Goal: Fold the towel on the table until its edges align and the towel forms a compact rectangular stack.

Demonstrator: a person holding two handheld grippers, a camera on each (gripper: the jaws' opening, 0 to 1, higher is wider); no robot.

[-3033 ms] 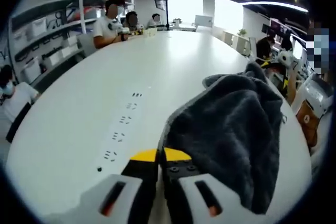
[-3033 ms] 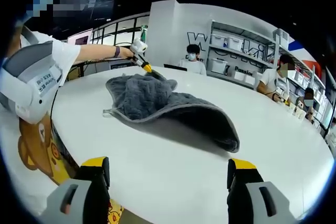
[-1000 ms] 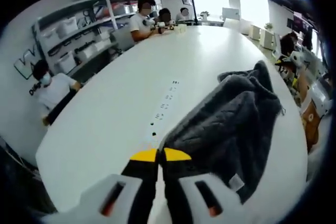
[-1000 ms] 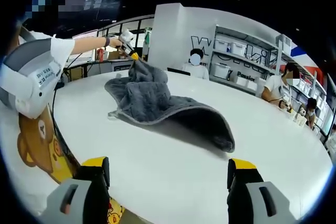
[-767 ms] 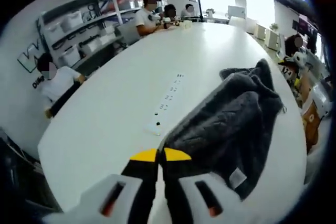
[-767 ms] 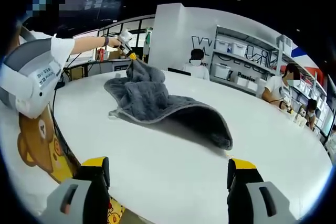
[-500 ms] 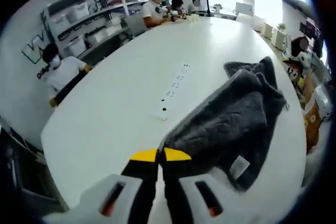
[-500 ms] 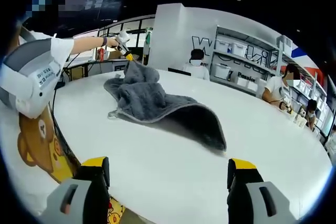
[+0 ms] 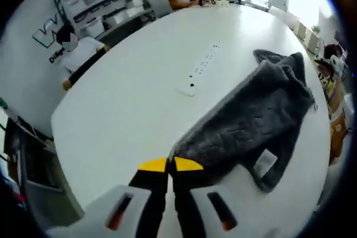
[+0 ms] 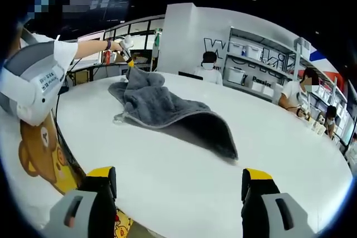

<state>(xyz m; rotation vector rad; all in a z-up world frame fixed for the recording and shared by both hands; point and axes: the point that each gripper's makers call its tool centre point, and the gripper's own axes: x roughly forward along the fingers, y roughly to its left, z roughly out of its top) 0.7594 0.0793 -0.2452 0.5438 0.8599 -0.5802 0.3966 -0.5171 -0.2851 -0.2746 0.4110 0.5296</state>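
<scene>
A dark grey towel point(image 9: 254, 115) with a white tag point(image 9: 266, 161) hangs from my left gripper point(image 9: 170, 164), which is shut on one corner and holds it above the white table point(image 9: 128, 98). In the right gripper view the left gripper point(image 10: 129, 62) lifts that corner at the far left, held by a person's outstretched arm. The rest of the towel point(image 10: 167, 110) lies draped and arched on the table point(image 10: 290, 149). My right gripper point(image 10: 179, 179) is open near the table's near edge, well short of the towel, with nothing between its jaws.
A row of sockets point(image 9: 203, 71) is set into the table's middle, left of the towel. Several people sit at the far end and along the side point(image 10: 207, 65). Shelves with boxes point(image 10: 251, 54) line the wall. The table edge point(image 10: 72, 160) runs close to the person's body.
The left gripper has risen and pulled the held corner up and away, drawing the towel's far edge in and stretching it longer. The right gripper has stayed still and open.
</scene>
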